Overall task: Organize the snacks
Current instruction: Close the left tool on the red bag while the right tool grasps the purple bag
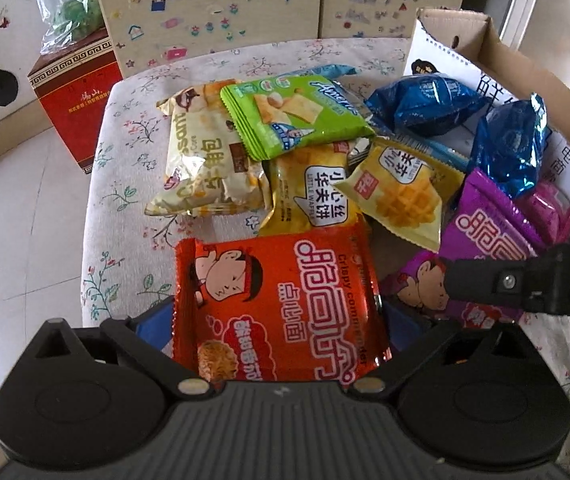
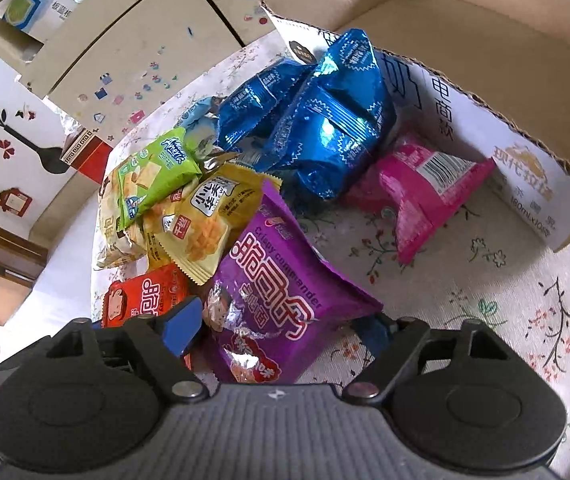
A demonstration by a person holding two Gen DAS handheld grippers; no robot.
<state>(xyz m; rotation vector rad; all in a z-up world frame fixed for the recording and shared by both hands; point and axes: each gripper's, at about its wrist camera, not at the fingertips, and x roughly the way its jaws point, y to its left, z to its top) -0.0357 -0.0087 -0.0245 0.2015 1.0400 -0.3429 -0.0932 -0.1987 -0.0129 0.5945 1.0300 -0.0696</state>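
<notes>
our left hand-held gripper [image 1: 281, 316] straddles the red noodle pack [image 1: 281, 308] near the surface's [image 1: 125, 120] front edge; we cannot tell if its pads press. our right hand-held gripper [image 2: 281, 320] stands released around the purple noodle pack [image 2: 281, 292], beside the cardboard box [image 2: 485, 52].

Glossy foil snack packets [image 2: 325, 128] lie on matt floral cloth [image 2: 485, 300] beside a rough corrugated cardboard box [image 2: 505, 60].

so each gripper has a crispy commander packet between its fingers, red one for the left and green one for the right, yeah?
Not quite. The left gripper does straddle the red foil noodle packet, but the right gripper straddles a purple foil noodle packet, not a green one, as the right wrist view shows.
</notes>
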